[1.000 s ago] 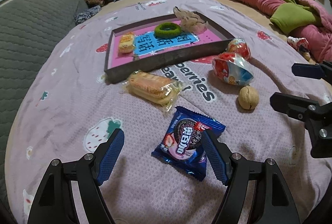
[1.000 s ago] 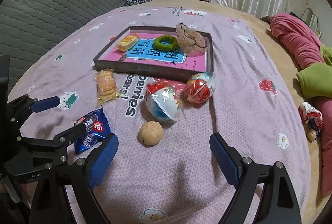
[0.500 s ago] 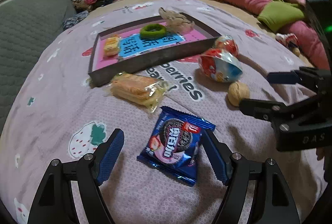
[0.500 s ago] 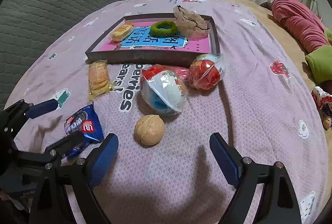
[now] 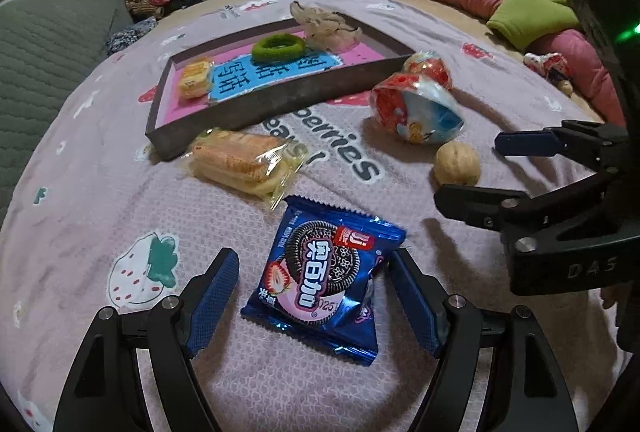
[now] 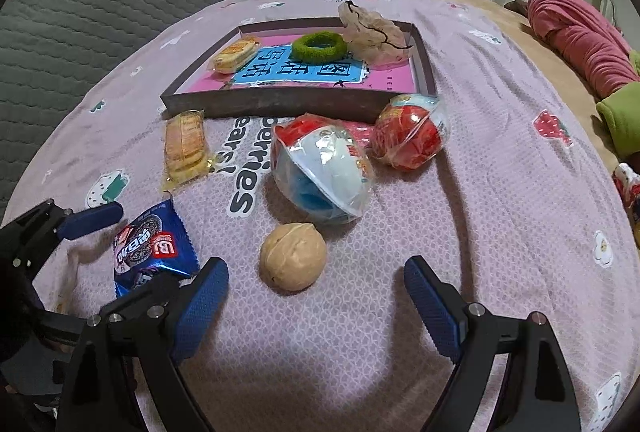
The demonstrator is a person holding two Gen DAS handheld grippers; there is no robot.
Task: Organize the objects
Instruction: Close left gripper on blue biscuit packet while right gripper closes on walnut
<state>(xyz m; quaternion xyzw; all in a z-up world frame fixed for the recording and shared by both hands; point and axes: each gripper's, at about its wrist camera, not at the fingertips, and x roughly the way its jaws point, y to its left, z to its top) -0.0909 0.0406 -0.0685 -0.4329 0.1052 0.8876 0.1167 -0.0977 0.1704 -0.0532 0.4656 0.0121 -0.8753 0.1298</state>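
A blue cookie packet (image 5: 325, 274) lies on the lilac bedspread between the wide-apart fingers of my left gripper (image 5: 314, 298), which is open; the pads do not press on it. In the right wrist view the same packet (image 6: 150, 252) shows at lower left. A walnut (image 6: 293, 257) sits just ahead of my right gripper (image 6: 316, 306), open and empty. The walnut (image 5: 457, 164) also shows in the left wrist view, beside the right gripper's fingers (image 5: 520, 144). Behind lie a clear cracker pack (image 5: 244, 162), a blue-and-red wrapped ball (image 6: 322, 174) and a red wrapped ball (image 6: 412, 136).
A shallow dark tray (image 6: 280, 104) with a pink and blue floor holds a small yellow snack (image 6: 236, 54), a green ring (image 6: 319, 46) and a crumpled beige piece (image 6: 372, 32). A grey quilt (image 6: 100, 4) lies left. Pink and green bedding (image 5: 500, 0) is piled right.
Both grippers have come lower and closer to the bed. The cookie packet now sits deeper between the left fingers, and the walnut is nearer the right fingers. No object has moved.
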